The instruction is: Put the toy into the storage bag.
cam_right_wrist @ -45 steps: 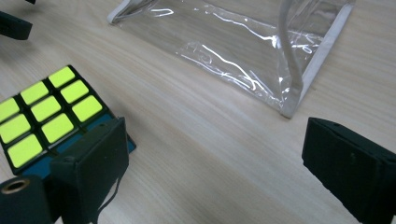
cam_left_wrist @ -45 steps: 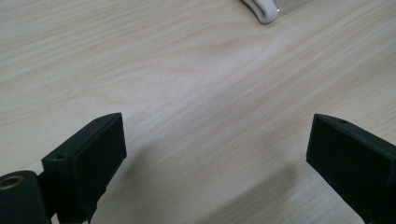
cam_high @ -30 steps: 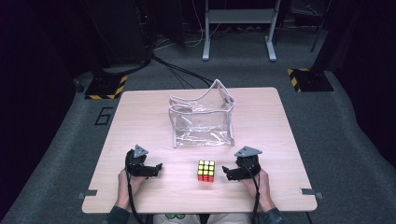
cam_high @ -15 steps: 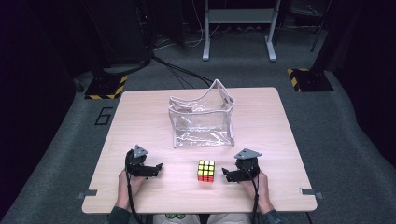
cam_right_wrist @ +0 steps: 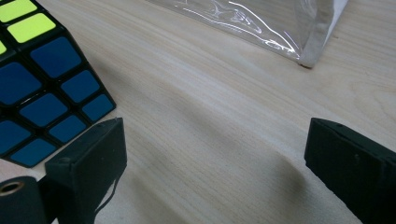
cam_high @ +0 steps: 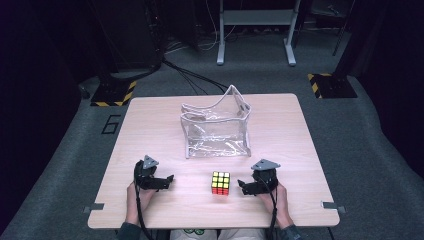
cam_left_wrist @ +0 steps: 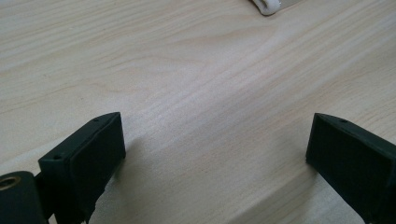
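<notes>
Cube (cam_high: 220, 182) sits on the table (cam_high: 150, 135) between two spread, empty hand-held grippers, left (cam_high: 167, 179) and right (cam_high: 242, 186); clear pouch (cam_high: 216, 131) behind.

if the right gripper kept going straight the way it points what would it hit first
Probably the clear plastic zip pouch, near its white-trimmed corner. Between the open right gripper fingers lies bare wood, and the multicoloured puzzle cube sits off to one side.

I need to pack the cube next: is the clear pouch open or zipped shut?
Open. In the high view the clear pouch stands upright on the table, its white-edged top rim spread apart, and nothing shows inside.
</notes>
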Demonstrator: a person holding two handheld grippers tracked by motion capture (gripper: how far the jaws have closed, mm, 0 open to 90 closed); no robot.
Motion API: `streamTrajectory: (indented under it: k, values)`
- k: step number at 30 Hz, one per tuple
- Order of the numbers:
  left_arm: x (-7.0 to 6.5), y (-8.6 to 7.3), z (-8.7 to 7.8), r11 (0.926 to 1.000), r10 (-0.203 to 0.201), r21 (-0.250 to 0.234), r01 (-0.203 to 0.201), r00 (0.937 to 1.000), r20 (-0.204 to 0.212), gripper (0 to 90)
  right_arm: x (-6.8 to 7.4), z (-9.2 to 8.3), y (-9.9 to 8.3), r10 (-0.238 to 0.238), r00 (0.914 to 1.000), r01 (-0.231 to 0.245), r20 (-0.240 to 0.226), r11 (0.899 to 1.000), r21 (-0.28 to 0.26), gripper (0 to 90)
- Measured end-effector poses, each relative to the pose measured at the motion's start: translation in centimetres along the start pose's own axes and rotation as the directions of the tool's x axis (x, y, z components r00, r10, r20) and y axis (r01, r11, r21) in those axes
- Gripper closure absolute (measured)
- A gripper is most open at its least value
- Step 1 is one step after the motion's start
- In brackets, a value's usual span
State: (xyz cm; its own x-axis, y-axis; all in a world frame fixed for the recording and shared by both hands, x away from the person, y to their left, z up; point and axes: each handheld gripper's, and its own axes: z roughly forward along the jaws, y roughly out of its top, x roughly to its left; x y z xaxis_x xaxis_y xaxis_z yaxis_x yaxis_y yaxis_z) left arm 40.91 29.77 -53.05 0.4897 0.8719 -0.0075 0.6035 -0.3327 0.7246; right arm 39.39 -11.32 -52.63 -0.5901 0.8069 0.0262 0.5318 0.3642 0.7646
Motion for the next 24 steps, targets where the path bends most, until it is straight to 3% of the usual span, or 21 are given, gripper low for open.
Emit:
streamTrajectory:
  k: [9, 18, 24]
  values:
    - [0.0, 0.0, 0.0, 1.0, 0.005, 0.006, -0.005, 1.0, -0.006, 4.5, 0.2, -0.6, 0.3, -0.016, 0.9999, 0.016, -0.003, 1.0, -0.012, 5.2]
    - [0.0, 0.0, 0.0, 1.0, 0.004, 0.006, -0.004, 1.0, -0.008, 4.7, 1.1, -1.9, 1.6, -0.035, 0.9987, 0.033, -0.038, 0.999, -0.04, 5.4]
    - [0.1, 0.0, -0.1, 0.9999, 0.01, 0.007, -0.01, 0.9999, -0.012, 5.9, 2.0, -2.4, 2.3, -0.078, 0.9962, 0.076, -0.039, 0.996, -0.051, 5.4]
